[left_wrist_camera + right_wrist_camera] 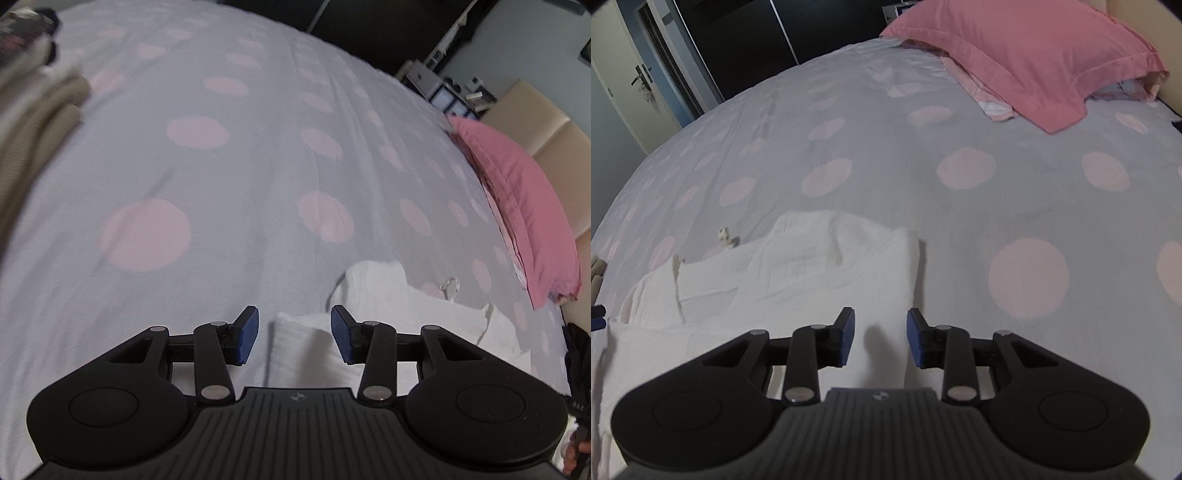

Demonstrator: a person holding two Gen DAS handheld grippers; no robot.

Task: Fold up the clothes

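Observation:
A white garment (798, 269) lies partly folded on the bed, with a drawstring (678, 286) trailing over it. In the left wrist view the same white garment (402, 306) lies low and right of centre. My left gripper (294, 334) stands open above the garment's left edge, nothing pressed between its blue pads. My right gripper (881, 338) hangs open over the garment's right edge, its pads apart and not gripping the cloth.
The bed cover (923, 166) is pale grey with pink dots. A pink pillow (1027, 55) lies at the head of the bed. Beige folded clothes (33, 122) are stacked at the left. A door (631, 92) and a dark wardrobe stand beyond the bed.

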